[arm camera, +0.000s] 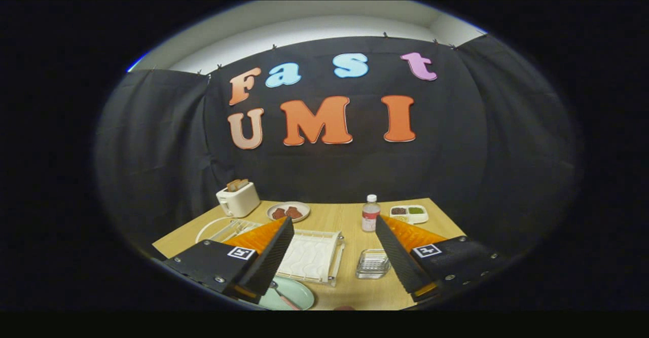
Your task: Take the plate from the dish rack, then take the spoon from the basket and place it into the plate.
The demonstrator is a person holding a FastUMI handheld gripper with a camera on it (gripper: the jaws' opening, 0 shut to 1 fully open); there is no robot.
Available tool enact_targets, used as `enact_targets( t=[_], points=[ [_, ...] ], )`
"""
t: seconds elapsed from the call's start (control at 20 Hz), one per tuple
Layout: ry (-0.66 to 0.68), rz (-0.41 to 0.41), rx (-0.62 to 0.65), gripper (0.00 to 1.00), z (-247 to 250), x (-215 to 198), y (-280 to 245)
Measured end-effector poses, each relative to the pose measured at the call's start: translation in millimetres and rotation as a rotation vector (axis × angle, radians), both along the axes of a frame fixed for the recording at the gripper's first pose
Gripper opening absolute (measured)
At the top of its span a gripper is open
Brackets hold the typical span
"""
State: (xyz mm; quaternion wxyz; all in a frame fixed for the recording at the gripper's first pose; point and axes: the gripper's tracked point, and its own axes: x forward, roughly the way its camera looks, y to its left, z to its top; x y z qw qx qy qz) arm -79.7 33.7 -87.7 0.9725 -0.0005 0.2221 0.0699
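Both fingers of the tongs [334, 236] stand spread wide, holding nothing, above the dish rack [312, 254] and plate [296, 293].

Bare wood on the light wooden table [350, 282] btwn white dish rack [312, 257] and clear glass basket [372, 264]. Far edge crowded w/ white toaster [238, 199], clear plastic bottle [370, 214].

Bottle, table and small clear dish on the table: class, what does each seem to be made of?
Bottle: likely clear plastic, see-through body under a white cap. Table: wood or wood-look laminate, pale with faint grain, matte. Small dish: glass or clear acrylic, transparent with bright glints. The gripper is open above the table, holding nothing.
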Motion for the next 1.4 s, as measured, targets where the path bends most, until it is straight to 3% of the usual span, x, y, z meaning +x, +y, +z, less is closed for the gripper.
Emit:
enact_targets(
  t=[0.8,1.4],
  points=[
    [-0.221,-0.026,-0.044,0.97,93.5,24.8,2.1],
    [-0.278,0.019,-0.035,0.97,132.4,38.4,15.1]
  ],
)
